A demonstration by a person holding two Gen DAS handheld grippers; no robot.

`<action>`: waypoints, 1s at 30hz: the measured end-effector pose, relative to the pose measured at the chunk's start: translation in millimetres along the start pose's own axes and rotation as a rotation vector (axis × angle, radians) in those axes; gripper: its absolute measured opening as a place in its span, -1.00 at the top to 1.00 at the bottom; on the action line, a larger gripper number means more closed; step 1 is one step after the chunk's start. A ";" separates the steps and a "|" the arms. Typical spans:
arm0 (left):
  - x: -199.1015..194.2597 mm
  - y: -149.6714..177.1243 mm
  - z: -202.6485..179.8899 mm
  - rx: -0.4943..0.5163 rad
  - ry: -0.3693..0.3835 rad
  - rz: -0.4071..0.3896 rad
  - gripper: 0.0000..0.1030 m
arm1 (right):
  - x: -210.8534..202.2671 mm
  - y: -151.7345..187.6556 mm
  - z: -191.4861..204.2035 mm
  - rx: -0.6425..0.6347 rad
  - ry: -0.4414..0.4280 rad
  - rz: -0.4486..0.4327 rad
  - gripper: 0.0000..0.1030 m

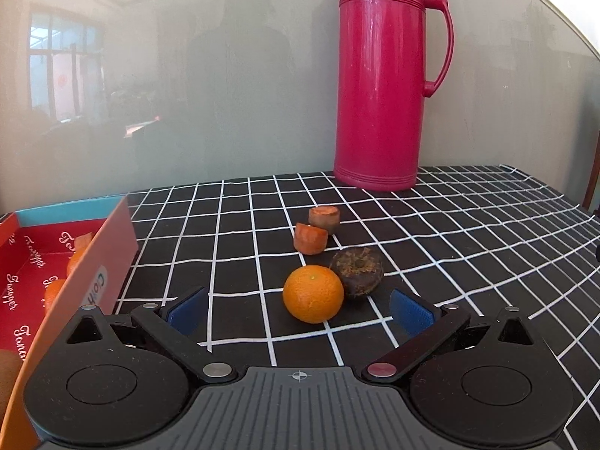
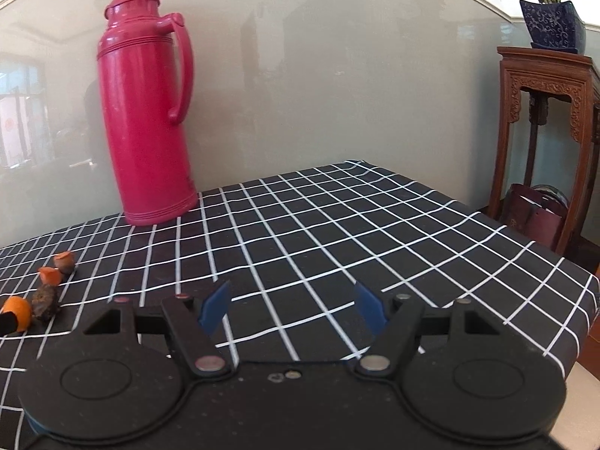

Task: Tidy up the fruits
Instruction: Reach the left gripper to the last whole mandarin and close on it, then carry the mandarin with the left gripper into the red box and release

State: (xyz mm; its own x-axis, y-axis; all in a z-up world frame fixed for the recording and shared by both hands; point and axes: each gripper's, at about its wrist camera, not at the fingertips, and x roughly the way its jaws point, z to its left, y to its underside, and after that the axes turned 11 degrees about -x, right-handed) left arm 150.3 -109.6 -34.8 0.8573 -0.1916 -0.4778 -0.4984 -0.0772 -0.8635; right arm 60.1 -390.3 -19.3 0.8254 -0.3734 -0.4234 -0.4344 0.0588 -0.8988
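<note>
Left gripper (image 1: 300,309): blue-padded fingers (image 1: 187,311) spread wide, nothing between them touching either pad. Just ahead of the gap, on the black-and-white checked tablecloth (image 1: 468,232), sits a whole orange (image 1: 313,293), touching a dark, dried-looking fruit (image 1: 357,270) at its right rear. Beyond these lie two cut orange-coloured pieces, the nearer (image 1: 310,238) bright, the farther (image 1: 324,219) browner, close together. At the left stands a red box (image 1: 33,262) (printed lining, pink outer wall) containing more orange pieces (image 1: 77,253), partly hidden by its wall. A tall pink thermos jug (image 1: 386,75) stands at the back against the wall.

Right gripper (image 2: 292,305): fingers likewise spread, holding nothing, over bare cloth; the same fruit group appears far left, well apart. A carved wooden stand (image 2: 540,120) carrying a blue plant pot (image 2: 553,26) stands beyond the table's right edge.
</note>
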 end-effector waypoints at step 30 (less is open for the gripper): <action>0.2 -5.1 -1.0 -0.039 0.032 0.063 0.22 | 8.2 -0.4 -3.8 0.026 0.011 0.014 -0.48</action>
State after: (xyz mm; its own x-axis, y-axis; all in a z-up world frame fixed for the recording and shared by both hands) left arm 152.9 -110.2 -30.3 0.8199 -0.2283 -0.5250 -0.5564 -0.1017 -0.8247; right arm 65.7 -396.9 -22.0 0.8151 -0.3824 -0.4351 -0.4366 0.0881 -0.8953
